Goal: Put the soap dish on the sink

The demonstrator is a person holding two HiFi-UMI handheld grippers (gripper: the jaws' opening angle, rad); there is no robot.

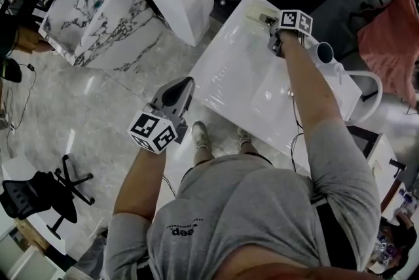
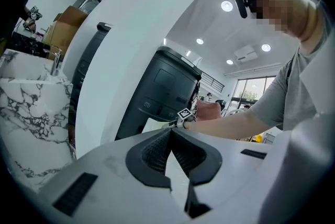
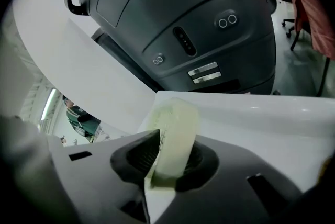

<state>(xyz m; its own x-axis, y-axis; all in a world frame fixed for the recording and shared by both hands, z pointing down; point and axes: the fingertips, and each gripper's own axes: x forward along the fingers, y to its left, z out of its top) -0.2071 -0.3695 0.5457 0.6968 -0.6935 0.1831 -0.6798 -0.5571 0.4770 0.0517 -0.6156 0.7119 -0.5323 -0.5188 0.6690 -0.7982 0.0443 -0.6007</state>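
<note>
The soap dish (image 3: 175, 139) is only partly seen. Its lower end is sunk between the dark pads of the right gripper (image 1: 270, 27), and in the head view it is reduced to a pale patch at the far corner of the sink (image 1: 229, 76), half covered by that gripper. Whether it rests on the sink there cannot be made out. The jaws are slightly parted, with a ribbed pad close on each side of the dish. The dish is a rounded slab of translucent, pale yellow-green plastic with small slots. The sink is glossy white with squared edges. Behind the sink a dark, rounded, matte machine (image 3: 183, 24) is cut off by the frame. The left gripper (image 2: 170, 131), held off the sink's left edge, is closed tip to tip on nothing.
</note>
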